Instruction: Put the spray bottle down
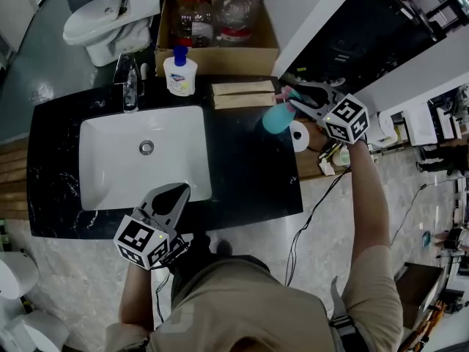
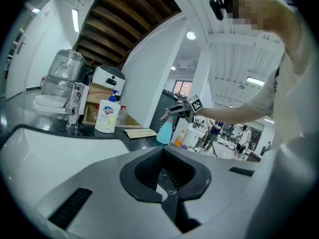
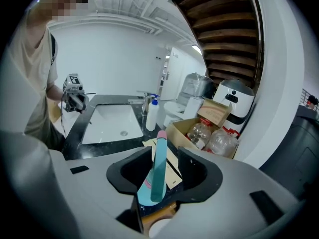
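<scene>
Between right fingers (image 3: 205, 176), spray bottle (image 3: 158, 169), base hidden

Spray bottle (image 3: 152, 183) between parted hand-held gripper (image 3: 163, 172) jaws, gaps either side.

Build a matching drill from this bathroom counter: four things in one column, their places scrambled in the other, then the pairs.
1. spray bottle
2. soap bottle
3. faucet
4. clear bottles

A. in the cardboard box
B. between the right gripper jaws
C. at the sink's back left corner
D. behind the sink, right of the faucet

Pairs: 1-B, 2-D, 3-C, 4-A
</scene>
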